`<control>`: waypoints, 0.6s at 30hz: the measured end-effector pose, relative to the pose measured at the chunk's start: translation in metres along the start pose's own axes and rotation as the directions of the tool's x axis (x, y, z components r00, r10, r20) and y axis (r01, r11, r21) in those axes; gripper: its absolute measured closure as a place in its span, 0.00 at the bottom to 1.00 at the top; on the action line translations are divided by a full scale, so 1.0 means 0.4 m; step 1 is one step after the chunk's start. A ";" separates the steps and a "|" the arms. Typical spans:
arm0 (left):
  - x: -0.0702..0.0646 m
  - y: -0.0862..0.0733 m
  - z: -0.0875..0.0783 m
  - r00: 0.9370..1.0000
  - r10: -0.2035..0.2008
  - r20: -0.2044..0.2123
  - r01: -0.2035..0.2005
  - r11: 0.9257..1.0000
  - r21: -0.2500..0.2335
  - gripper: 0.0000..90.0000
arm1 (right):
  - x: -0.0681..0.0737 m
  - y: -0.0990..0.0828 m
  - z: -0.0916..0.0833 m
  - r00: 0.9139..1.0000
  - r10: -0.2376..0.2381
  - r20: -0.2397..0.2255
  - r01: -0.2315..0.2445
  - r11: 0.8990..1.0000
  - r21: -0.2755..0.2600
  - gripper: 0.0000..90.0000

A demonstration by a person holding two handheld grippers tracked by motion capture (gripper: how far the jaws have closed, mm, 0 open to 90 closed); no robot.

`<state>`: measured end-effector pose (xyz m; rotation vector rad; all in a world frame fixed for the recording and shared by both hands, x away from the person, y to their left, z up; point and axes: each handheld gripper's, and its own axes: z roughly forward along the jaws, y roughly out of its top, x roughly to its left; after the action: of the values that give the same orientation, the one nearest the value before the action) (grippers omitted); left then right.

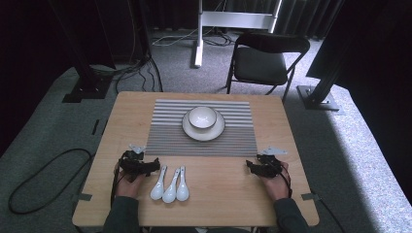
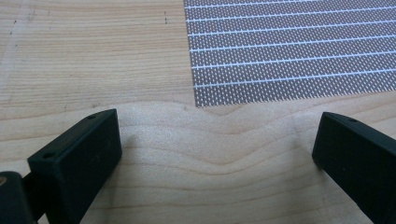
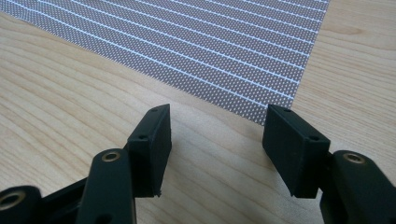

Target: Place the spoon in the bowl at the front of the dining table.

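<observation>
A white bowl (image 1: 202, 117) sits on a white plate (image 1: 203, 130) in the middle of a grey striped placemat (image 1: 201, 141). Three white ceramic spoons (image 1: 169, 185) lie side by side on the wooden table (image 1: 223, 194), near its front edge. My left gripper (image 1: 154, 165) rests on the table just left of the spoons, open, nothing between its jaws. My right gripper (image 1: 248, 166) rests at the front right, open and holding nothing. The left gripper view has the placemat's front left corner (image 2: 289, 51) ahead; the right gripper view has its front right corner (image 3: 210, 51).
A black folding chair (image 1: 265, 58) stands beyond the table's far edge. A white stand (image 1: 228, 22) and black frame posts (image 1: 87, 73) are on the carpet behind, with cables (image 1: 43, 179) trailing on the floor at the left.
</observation>
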<state>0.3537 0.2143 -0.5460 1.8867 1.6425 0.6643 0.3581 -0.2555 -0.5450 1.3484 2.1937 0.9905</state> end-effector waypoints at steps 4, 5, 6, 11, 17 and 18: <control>0.002 0.000 0.001 1.000 0.004 0.004 -0.004 1.000 -0.002 0.02 | -0.003 0.000 -0.002 1.000 0.006 0.004 -0.006 1.000 0.003 0.46; 0.003 0.000 0.001 1.000 0.005 0.005 -0.005 1.000 -0.001 0.02 | -0.004 0.000 -0.002 1.000 0.007 0.004 -0.007 1.000 0.004 0.46; 0.003 0.001 0.001 1.000 0.006 0.005 -0.006 1.000 -0.001 0.02 | -0.003 0.000 -0.002 1.000 0.005 0.004 -0.005 1.000 0.005 0.46; 0.003 0.001 0.001 1.000 0.006 0.006 -0.006 1.000 0.000 0.02 | -0.004 0.003 -0.002 1.000 0.000 0.004 0.000 1.000 0.014 0.46; 0.003 0.001 0.001 1.000 0.006 0.006 -0.006 1.000 0.000 0.02 | -0.005 0.004 -0.002 1.000 0.001 0.002 -0.001 1.000 0.017 0.46; 0.003 0.001 0.001 1.000 0.006 0.006 -0.006 1.000 0.000 0.02 | -0.006 0.005 -0.002 1.000 0.011 -0.001 -0.011 1.000 0.017 0.46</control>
<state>0.3542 0.2154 -0.5460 1.8923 1.6336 0.6609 0.3598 -0.2572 -0.5431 1.3691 2.2021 0.9794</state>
